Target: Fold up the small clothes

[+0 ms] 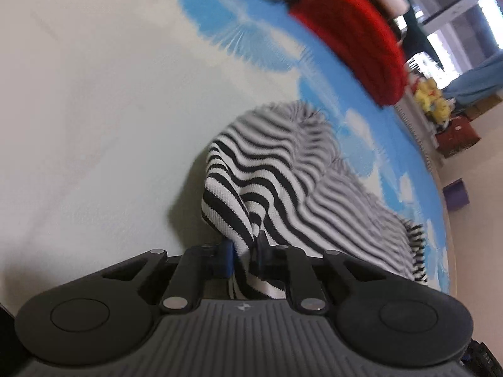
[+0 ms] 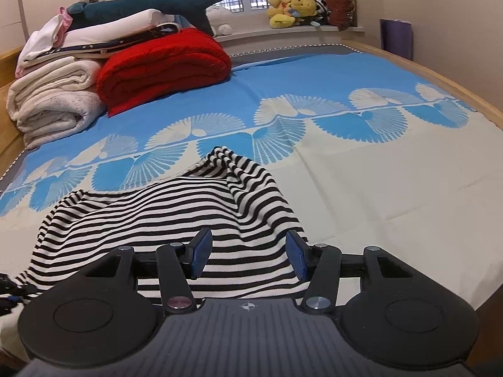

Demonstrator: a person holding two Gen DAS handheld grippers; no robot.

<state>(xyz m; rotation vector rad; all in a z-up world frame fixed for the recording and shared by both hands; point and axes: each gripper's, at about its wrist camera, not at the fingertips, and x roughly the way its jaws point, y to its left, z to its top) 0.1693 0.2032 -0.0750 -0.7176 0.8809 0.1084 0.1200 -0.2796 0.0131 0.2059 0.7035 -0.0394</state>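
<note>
A black-and-white striped garment (image 2: 176,210) lies rumpled on the bed's blue and cream sheet (image 2: 393,172). In the left wrist view my left gripper (image 1: 245,251) is shut on an edge of the striped garment (image 1: 283,169), which rises in a fold just ahead of the blue pads. In the right wrist view my right gripper (image 2: 248,254) is open, its blue pads (image 2: 297,254) spread just above the garment's near edge, holding nothing.
A folded red blanket (image 2: 163,66) and a stack of white towels and bedding (image 2: 53,94) sit at the bed's far left. A plush shark (image 2: 157,6) lies on the stack. Yellow plush toys (image 2: 292,9) line the windowsill. The wooden bed frame (image 2: 465,94) runs along the right.
</note>
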